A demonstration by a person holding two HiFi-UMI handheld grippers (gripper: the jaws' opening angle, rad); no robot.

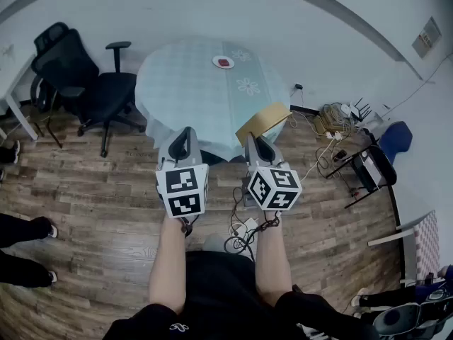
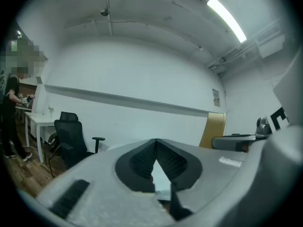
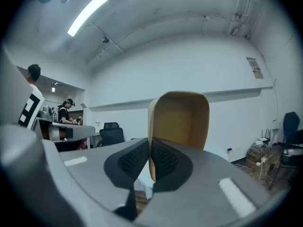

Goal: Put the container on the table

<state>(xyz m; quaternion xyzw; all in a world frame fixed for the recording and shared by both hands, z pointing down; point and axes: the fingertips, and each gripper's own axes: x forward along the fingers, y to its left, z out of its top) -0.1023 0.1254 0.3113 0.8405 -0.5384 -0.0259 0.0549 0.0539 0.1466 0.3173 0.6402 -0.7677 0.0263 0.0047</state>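
In the head view, the right tongs (image 1: pixel 253 142) hold a smooth tan container (image 1: pixel 263 122) at the near edge of the round, pale-clothed surface (image 1: pixel 184 83), above a wood-plank floor (image 1: pixel 85 190). The left gripper view shows the left tongs (image 2: pixel 155 142) closed together with nothing between them. The right gripper view shows ribbed pads (image 3: pixel 164 159) clamped on the container's wall.

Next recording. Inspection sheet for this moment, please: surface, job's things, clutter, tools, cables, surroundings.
Surface: round table, pale cloth.
Job's things: tan container, held near the table's near edge, not set down.
Clutter: small plate with something red, far side of table.
Tools: right tool shut on the container's wall; left tool shut, empty.
Cables: tangle on the floor under the tools; further cables by the wall.
Surroundings: black office chair, wooden floor.
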